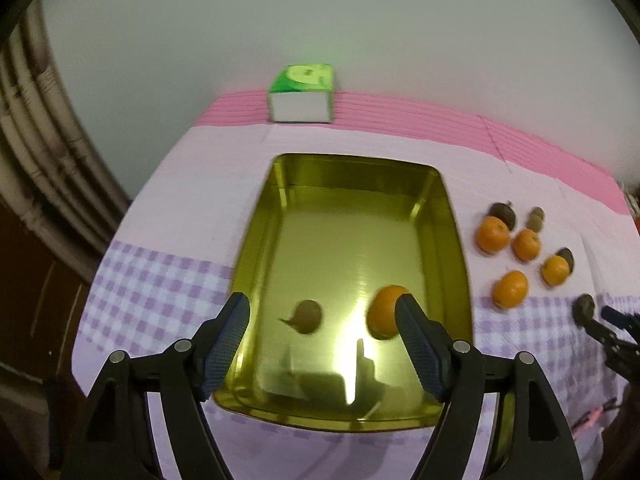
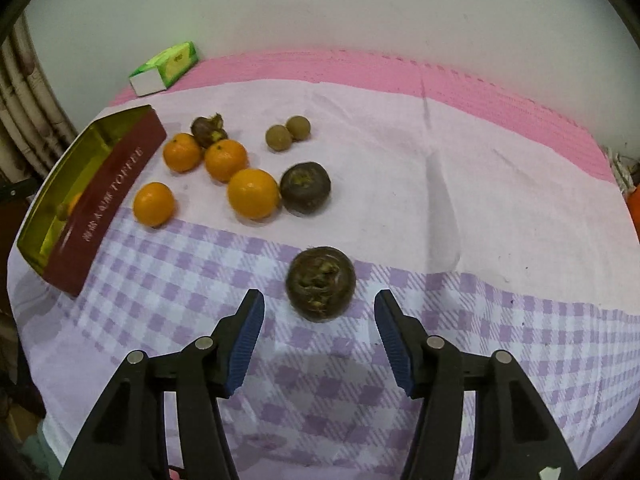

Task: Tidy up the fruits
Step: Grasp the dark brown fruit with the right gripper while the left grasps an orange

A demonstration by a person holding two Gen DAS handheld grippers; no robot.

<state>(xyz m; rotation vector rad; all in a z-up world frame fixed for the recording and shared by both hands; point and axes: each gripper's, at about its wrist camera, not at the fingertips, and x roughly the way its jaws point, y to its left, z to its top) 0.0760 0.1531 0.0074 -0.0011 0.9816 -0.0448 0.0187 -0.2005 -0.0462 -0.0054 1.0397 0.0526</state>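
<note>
dark fruit (image 2: 321, 289) just ahead of open right claw (image 2: 320, 316)

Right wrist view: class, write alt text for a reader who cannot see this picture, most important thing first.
The open right gripper hovers just short of a dark brown round fruit lying on a lilac checked tablecloth. Farther back lie four oranges, more brown fruits and two small tan fruits. At the left stands a gold-lined tin, with a green box behind.

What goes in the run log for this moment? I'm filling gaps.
left gripper: open over gold tin | tin: orange, brown fruit | right gripper: open, dark fruit just ahead on cloth
</note>
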